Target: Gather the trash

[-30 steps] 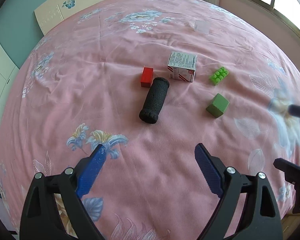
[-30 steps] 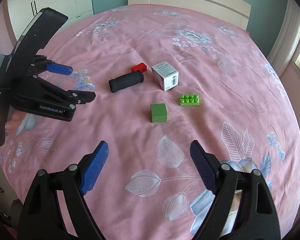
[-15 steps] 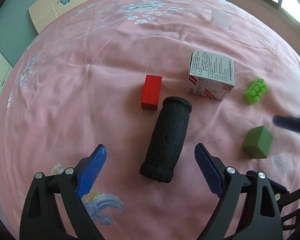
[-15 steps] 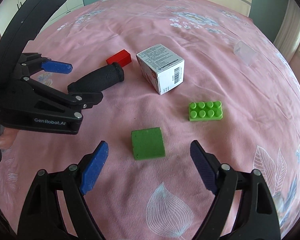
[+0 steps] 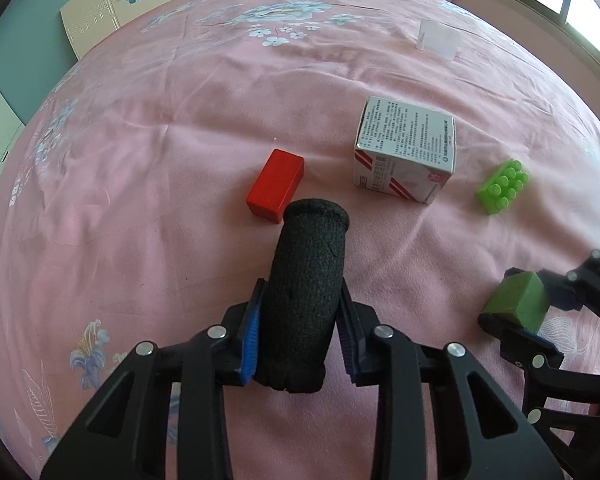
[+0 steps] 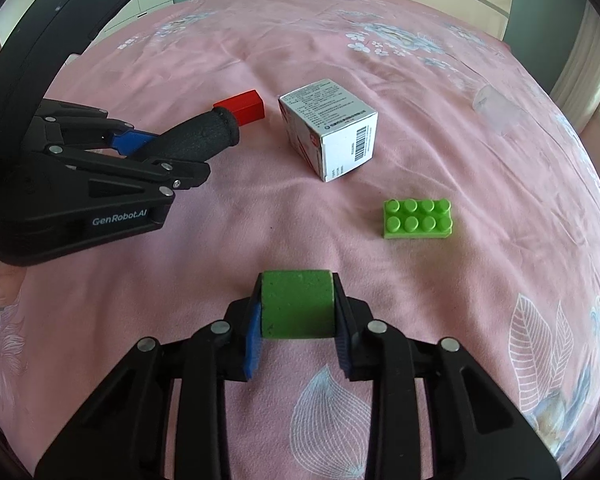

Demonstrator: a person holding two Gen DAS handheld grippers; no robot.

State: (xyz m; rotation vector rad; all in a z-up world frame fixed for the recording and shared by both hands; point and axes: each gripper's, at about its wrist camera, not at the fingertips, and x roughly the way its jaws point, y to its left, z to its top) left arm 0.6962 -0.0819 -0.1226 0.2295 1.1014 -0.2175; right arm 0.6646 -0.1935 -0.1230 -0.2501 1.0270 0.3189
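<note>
— Gripping anything yet?
— Yes. The left gripper (image 5: 300,320) has just closed its jaws on the black foam roll (image 5: 306,292) near the bed's (image 5: 140,140) middle; the right gripper (image 6: 298,312) has just closed on the green block (image 6: 298,304).
— And the rest?
— The red block (image 5: 275,186), white box (image 5: 406,154) and green brick (image 6: 418,218) lie loose beside them.

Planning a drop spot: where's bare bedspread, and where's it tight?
Open: the wide stretch left of the red block, the flowered area behind the printed carton toward the headboard, and the leaf-print patch right of the green studded brick. Tight: red block, black foam roller and carton cluster together, both hand-held grippers just in front.
</note>
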